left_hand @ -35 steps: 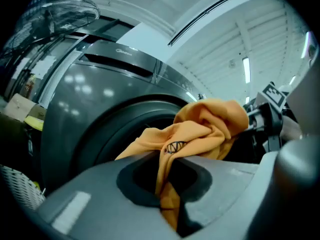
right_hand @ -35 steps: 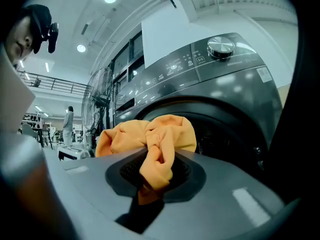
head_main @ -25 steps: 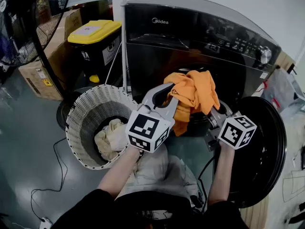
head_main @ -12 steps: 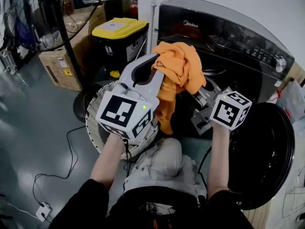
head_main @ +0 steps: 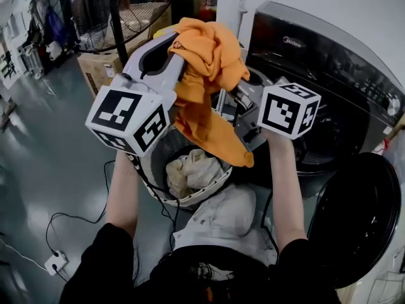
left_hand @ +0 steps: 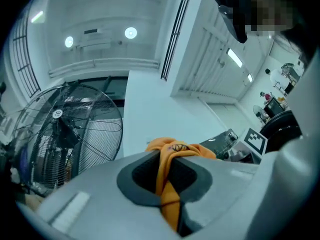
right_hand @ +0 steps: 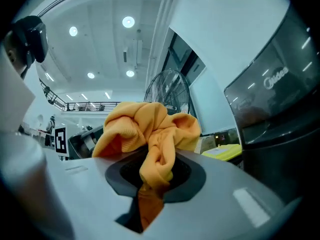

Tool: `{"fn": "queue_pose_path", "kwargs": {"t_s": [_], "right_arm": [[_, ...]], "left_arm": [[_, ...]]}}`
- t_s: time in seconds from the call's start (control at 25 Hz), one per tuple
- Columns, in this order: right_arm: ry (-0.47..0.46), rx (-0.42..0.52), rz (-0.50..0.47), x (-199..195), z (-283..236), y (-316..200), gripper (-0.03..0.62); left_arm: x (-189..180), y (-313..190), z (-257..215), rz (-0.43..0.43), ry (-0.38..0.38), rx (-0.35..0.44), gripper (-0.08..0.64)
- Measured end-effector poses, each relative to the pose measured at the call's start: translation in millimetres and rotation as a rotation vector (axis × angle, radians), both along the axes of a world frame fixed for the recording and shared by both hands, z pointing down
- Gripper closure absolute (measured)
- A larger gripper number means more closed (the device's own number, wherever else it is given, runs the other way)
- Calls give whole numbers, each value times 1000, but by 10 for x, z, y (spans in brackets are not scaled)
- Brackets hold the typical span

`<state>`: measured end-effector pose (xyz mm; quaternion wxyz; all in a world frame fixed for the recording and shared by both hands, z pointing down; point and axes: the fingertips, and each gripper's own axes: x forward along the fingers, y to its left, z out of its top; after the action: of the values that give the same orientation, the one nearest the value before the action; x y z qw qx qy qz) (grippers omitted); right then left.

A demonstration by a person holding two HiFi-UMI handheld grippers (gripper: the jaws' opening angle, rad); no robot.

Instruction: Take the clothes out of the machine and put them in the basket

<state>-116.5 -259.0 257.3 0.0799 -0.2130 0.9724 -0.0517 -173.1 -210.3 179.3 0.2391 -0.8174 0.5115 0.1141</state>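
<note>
An orange garment [head_main: 205, 75] hangs bunched in the air above the white laundry basket [head_main: 155, 157]. My left gripper [head_main: 174, 49] is shut on its upper left part, and orange cloth [left_hand: 167, 184] runs pinched between the jaws. My right gripper [head_main: 231, 94] is shut on the garment's right side, with a wad of orange cloth [right_hand: 152, 139] bulging over its jaws. A tail of the garment drops toward the basket rim. Pale clothes [head_main: 190, 173] lie inside the basket. The dark front-loading machine [head_main: 329, 87] stands at right with its round door [head_main: 354, 227] swung open.
A large standing fan [head_main: 120, 11] and a cardboard box [head_main: 95, 71] stand behind the basket at upper left. Cables and a power plug [head_main: 54, 261] lie on the grey floor at lower left. The person's knees [head_main: 221, 214] are below the basket.
Both grippers have lifted the orange garment up and left, away from the machine's opening, to above the basket. The head view has swung left with them.
</note>
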Motion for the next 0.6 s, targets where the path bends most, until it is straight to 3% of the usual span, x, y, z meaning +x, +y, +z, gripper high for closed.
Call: {"fn": "queue_pose_path", "kwargs": {"t_s": [0.24, 0.6], "right_arm": [[71, -122, -73, -404, 648, -53, 503], [229, -269, -93, -703, 1649, -186, 503]], "left_arm": [[-348, -123, 607, -75, -52, -162, 538], [-687, -329, 1614, -176, -98, -378, 537]]}}
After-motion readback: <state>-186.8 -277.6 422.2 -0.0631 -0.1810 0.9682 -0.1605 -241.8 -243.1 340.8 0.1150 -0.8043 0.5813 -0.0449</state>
